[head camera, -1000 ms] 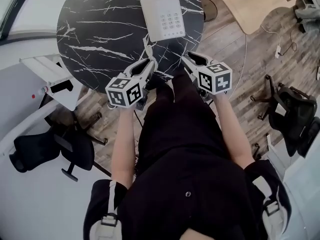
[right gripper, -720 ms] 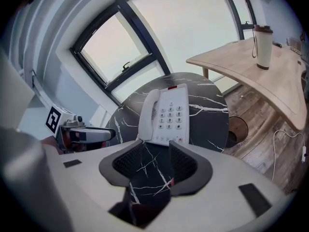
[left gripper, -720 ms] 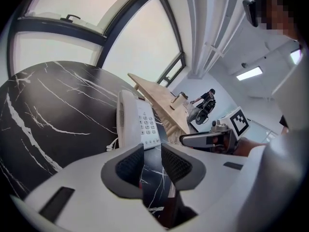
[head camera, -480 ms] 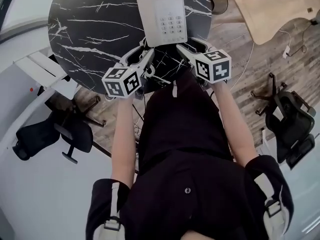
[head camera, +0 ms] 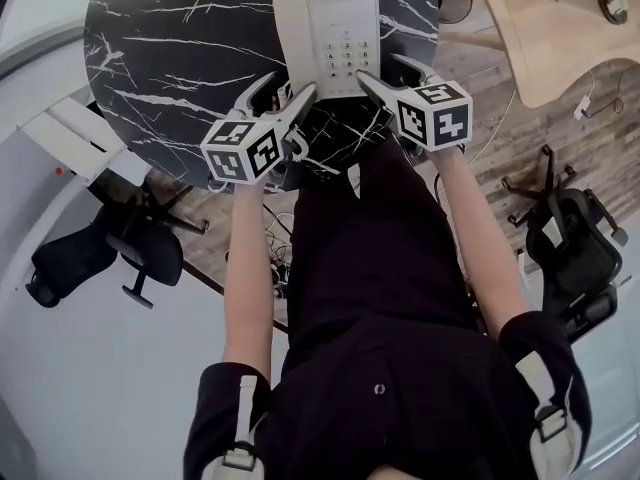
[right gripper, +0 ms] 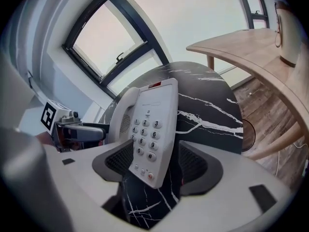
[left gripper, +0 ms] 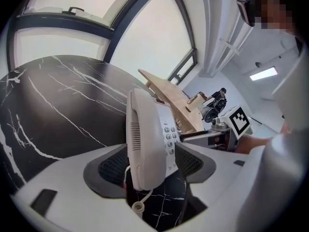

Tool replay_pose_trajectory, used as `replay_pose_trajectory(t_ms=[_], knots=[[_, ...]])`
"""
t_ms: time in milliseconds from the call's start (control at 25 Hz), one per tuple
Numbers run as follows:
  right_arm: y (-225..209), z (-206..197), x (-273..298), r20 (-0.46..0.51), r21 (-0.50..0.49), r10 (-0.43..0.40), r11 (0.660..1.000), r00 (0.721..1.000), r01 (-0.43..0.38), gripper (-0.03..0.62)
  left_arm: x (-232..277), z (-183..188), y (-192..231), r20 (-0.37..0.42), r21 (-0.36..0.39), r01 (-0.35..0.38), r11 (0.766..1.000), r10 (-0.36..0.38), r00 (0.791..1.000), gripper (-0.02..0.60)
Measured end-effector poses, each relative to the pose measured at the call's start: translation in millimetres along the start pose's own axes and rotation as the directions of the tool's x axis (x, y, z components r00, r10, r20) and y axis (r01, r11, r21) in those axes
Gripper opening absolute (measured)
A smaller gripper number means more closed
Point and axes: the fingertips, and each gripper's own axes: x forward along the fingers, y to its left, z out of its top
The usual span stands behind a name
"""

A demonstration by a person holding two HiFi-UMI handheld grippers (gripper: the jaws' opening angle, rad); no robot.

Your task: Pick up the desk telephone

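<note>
Cut off, unreadable
The far rim of the table [head camera: 180, 58] and the desk [head camera: 540, 28] at far right are cut off at the top edge; the label on the phone [head camera: 330, 33] cannot be read.

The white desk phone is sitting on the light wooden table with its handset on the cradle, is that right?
Not quite. The desk phone, with its handset on the cradle, sits on the black marble-patterned table, as the head view shows. The light wooden table stands apart to one side.

Round blk marble table [head camera: 170, 58]; wood desk [head camera: 530, 38] near it; blk office chair [head camera: 80, 258]; 2nd chair [head camera: 575, 248] opp. side.
</note>
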Motion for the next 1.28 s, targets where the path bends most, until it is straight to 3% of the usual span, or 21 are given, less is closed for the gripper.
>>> replay_pose_trajectory(t_ms=[240,640,1280], knots=[[-2,2,16,-0.029,0.002,0.037,0.999,0.999,-0.037,0.296,19,11,3,-0.006,-0.016,0.053,0.998,-0.053,0.999,0.358],[1,8,32,-0.024,0.04,0.067,0.997,0.997,-0.066,0.302,44,18,7,-0.059,0.01,0.098,0.995,-0.097,0.994,0.365],[-4,9,40,-0.072,0.047,0.055,0.998,0.996,-0.051,0.314,54,16,11,-0.037,-0.086,0.19,0.978,-0.193,0.98,0.385]])
